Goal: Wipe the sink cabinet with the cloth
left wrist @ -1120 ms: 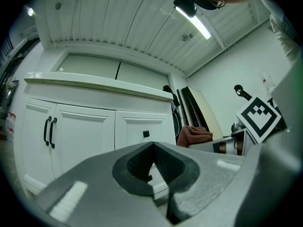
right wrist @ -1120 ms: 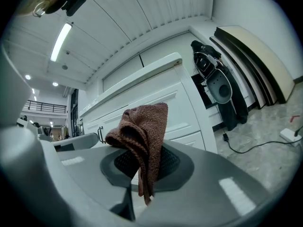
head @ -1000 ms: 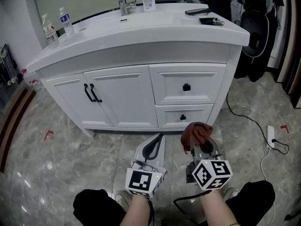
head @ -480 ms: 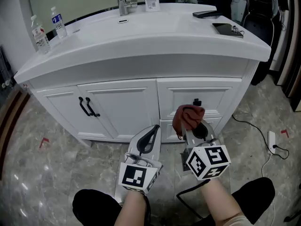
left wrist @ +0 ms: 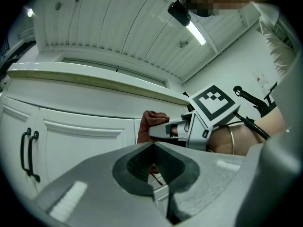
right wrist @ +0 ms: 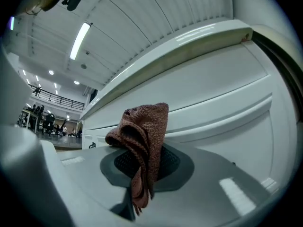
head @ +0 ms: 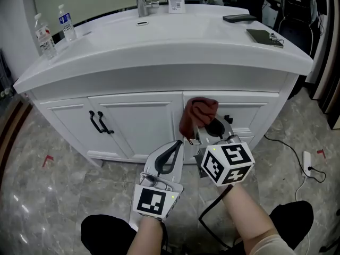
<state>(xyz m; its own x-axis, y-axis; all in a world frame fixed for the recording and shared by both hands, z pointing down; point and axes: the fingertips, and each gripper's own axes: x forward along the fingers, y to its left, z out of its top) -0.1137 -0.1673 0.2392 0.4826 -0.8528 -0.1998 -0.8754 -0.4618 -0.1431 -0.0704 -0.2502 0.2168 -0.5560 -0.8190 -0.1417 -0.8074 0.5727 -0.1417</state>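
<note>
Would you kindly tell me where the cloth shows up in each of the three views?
Head view: cloth at centre, held by the right hand-held gripper.
Left gripper view: cloth at centre, beyond the shut jaws.
Right gripper view: cloth at centre, pinched between the jaws.
Shared landmark: the countertop edge above the cloth.

Rust-brown knitted cloth before white sink cabinet; black door handles; grey-veined marble floor below.
</note>
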